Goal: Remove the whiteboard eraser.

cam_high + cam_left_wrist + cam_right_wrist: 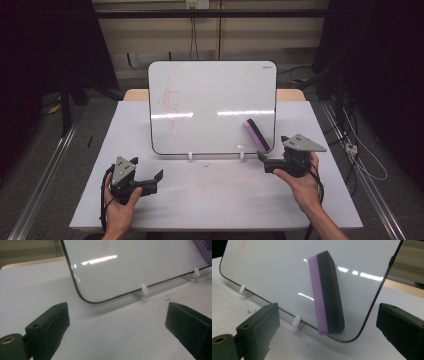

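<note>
High view shows two hands at the near edge of the white counter (pixel 215 200). The left gripper (pixel 152 182) sits low on the counter with its jaws spread wide and nothing between them. The right gripper (pixel 264 161) is spread wide too, just in front of the eraser (pixel 256 135). The eraser is purple and black and sticks to the lower right part of the whiteboard (pixel 212 105). The whiteboard stands on small white feet (pixel 190 156). Red scribbles (pixel 171 107) are on its left side.
</note>
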Demonstrator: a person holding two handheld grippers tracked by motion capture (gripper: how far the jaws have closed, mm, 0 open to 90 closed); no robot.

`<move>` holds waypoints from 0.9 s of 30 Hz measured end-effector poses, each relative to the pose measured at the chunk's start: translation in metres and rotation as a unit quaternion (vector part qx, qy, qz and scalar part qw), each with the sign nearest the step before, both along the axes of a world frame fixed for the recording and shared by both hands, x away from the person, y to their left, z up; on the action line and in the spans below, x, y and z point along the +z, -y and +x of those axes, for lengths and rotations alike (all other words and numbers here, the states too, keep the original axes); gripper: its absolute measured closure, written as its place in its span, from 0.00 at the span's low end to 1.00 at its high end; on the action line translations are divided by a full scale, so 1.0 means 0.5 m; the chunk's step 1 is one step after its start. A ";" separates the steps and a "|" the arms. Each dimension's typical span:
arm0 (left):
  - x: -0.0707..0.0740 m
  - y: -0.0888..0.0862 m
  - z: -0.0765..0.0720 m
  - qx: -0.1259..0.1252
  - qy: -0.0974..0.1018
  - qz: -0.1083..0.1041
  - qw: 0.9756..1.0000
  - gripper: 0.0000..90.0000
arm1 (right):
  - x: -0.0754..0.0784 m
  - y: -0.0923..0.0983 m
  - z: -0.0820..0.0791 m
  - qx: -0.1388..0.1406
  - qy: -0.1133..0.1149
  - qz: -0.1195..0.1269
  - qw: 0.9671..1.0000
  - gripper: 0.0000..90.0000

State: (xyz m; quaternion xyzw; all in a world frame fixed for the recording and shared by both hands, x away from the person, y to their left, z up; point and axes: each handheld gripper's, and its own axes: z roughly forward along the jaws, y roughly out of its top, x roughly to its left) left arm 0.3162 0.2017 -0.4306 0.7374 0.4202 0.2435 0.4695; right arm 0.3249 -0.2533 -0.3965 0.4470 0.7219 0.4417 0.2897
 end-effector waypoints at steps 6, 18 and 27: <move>0.001 -0.002 -0.001 -0.001 0.001 0.001 1.000 0.06 | 0.007 -0.020 0.026 0.004 0.010 -0.024 1.000 0.08; -0.001 -0.003 0.001 0.001 -0.003 0.007 1.000 0.06 | -0.009 -0.041 0.055 -0.008 0.002 -0.091 0.996 0.21; -0.003 -0.003 0.002 0.003 -0.004 0.008 1.000 0.06 | -0.029 -0.040 0.055 -0.018 -0.015 -0.113 0.993 0.39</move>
